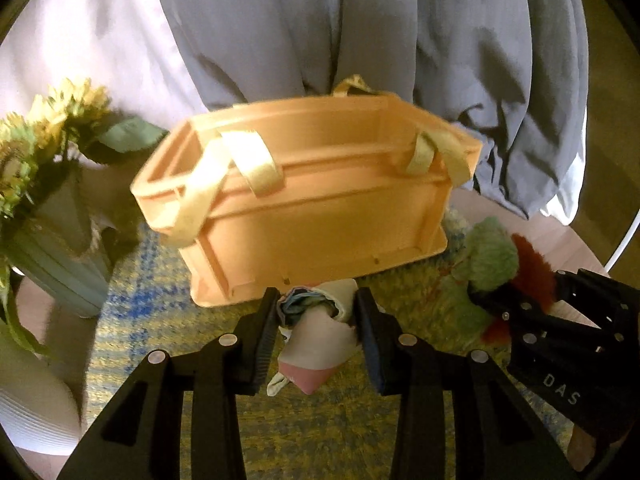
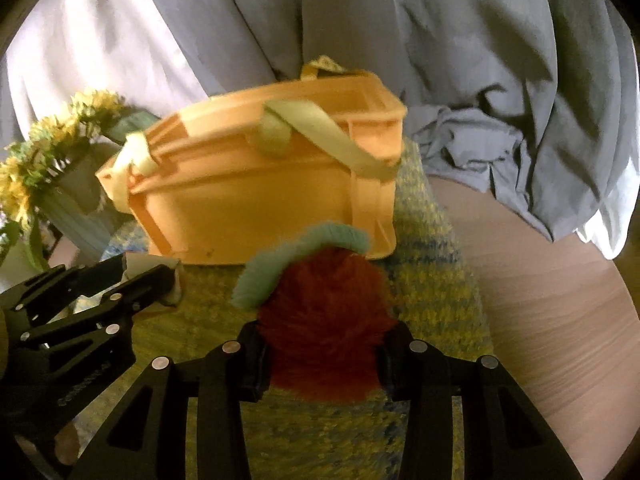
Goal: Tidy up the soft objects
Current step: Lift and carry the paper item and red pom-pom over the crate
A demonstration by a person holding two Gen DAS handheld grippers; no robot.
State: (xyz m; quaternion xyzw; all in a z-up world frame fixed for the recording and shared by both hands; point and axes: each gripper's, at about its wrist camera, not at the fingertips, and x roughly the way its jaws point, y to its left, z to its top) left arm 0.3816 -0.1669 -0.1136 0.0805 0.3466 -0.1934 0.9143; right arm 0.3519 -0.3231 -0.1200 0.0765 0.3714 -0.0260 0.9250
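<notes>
An orange plastic crate (image 1: 316,216) with pale yellow strap handles stands on a yellow-blue mat; it also shows in the right wrist view (image 2: 256,208). My left gripper (image 1: 316,312) is shut on a rolled white-and-pink sock bundle (image 1: 316,344), just in front of the crate. My right gripper (image 2: 324,356) is shut on a furry red and green plush toy (image 2: 324,320), also in front of the crate. The plush (image 1: 496,260) and right gripper (image 1: 560,320) show at the right of the left wrist view. The left gripper (image 2: 140,280) shows at the left of the right wrist view.
A grey-green vase with sunflowers (image 1: 48,184) stands left of the crate, also seen in the right wrist view (image 2: 52,168). A white ribbed object (image 1: 32,408) is at the near left. Grey draped cloth (image 1: 360,32) hangs behind the crate. The mat (image 2: 432,280) lies on a round wooden table (image 2: 560,340).
</notes>
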